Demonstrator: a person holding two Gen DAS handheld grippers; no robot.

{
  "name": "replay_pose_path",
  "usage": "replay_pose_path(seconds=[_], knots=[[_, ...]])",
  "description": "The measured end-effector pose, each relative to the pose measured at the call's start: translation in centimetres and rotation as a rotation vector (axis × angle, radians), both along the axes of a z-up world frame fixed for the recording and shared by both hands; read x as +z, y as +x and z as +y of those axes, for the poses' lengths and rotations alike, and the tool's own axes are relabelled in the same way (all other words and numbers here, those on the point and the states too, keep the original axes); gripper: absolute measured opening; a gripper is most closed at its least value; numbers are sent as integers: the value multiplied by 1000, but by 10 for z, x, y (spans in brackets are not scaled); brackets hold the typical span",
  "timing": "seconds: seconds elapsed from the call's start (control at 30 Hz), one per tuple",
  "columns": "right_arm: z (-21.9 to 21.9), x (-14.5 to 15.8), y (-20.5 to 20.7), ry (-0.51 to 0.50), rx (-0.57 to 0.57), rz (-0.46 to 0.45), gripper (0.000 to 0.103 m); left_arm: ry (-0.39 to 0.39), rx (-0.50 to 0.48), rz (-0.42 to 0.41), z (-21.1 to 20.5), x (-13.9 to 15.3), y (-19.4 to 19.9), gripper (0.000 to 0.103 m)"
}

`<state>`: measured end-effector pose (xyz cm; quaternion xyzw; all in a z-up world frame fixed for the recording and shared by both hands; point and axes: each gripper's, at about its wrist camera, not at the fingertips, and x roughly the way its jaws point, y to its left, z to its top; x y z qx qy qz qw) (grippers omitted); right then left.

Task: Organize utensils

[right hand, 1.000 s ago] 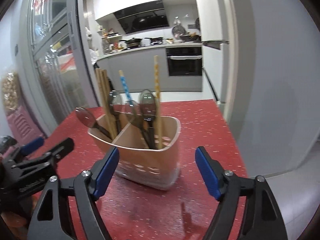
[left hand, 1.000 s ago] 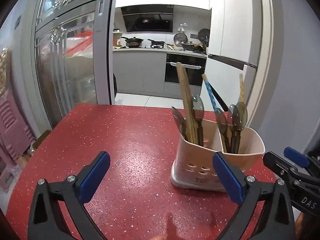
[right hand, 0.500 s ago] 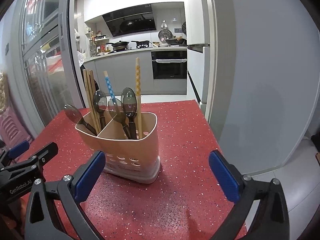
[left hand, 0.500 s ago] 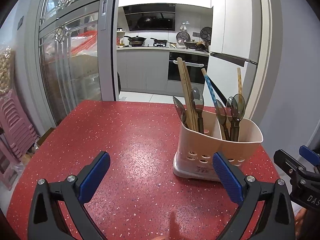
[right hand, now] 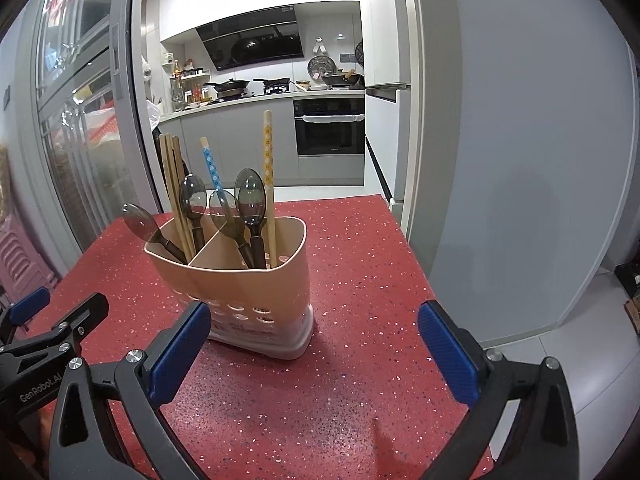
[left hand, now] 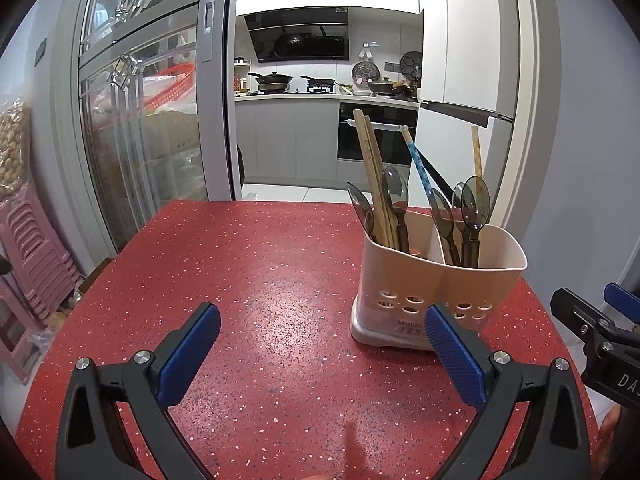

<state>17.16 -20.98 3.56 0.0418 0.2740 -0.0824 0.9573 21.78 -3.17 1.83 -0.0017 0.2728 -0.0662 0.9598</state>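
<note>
Beige holder [right hand: 256, 280]; red speckled table [right hand: 360, 272].

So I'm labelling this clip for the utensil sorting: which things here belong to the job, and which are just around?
Part of the job:
- utensil holder
- spoons
- wooden chopsticks
- patterned chopsticks

Just around:
- red table
- pink stools
- oven

The holder [right hand: 256, 284] looks like matt beige plastic. The spoons [right hand: 250, 196] are translucent smoky plastic. The red speckled tabletop [left hand: 260, 280] shines glossy.
</note>
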Motion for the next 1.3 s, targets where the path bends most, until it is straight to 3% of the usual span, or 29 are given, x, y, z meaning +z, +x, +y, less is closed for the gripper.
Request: replay_pose_path(seconds=[1.3], knots=[[-1, 0, -3, -18, 5, 11, 103, 3, -2, 9, -2, -5, 0, 103]])
